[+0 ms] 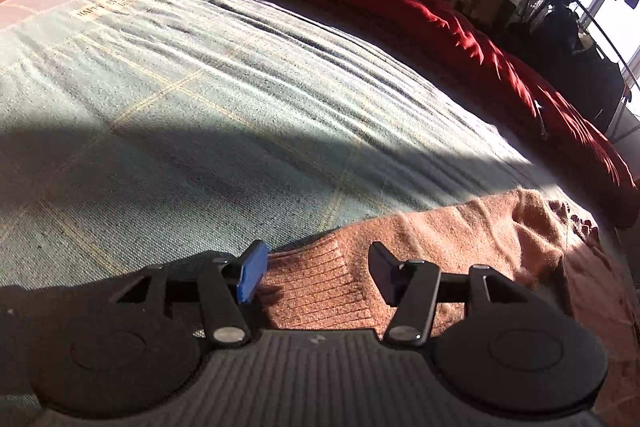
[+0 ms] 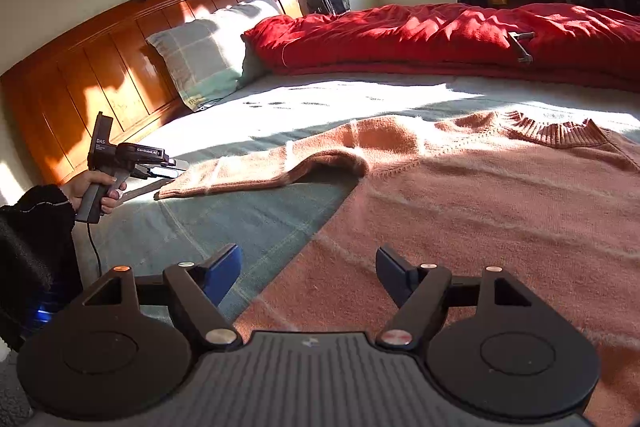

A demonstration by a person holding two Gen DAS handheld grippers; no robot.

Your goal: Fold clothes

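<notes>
Pink knit sweater (image 2: 500,195) spread flat on the bed (image 2: 248,219), neither gripper holding it.

Left wrist view: the left gripper (image 1: 316,273) stands with jaws parted over the ribbed cuff (image 1: 316,279) of 1 sleeve; the pads flank the knit without pinching it. The rest of the garment runs out of frame at the right, so its layout cannot be read here. Right wrist view: the right gripper (image 2: 308,277) hangs released above the sweater's lower edge near the side seam, nothing between its pads. The body lies front-up, collar (image 2: 556,133) toward the red quilt (image 2: 440,35), the sleeve (image 2: 260,173) stretched toward the left gripper (image 2: 164,173). It looks soft, light and limp, likely to sag and stretch; the ribbed cuff and hem seem the firmest holds. The far sleeve and the hem are cut off.
</notes>
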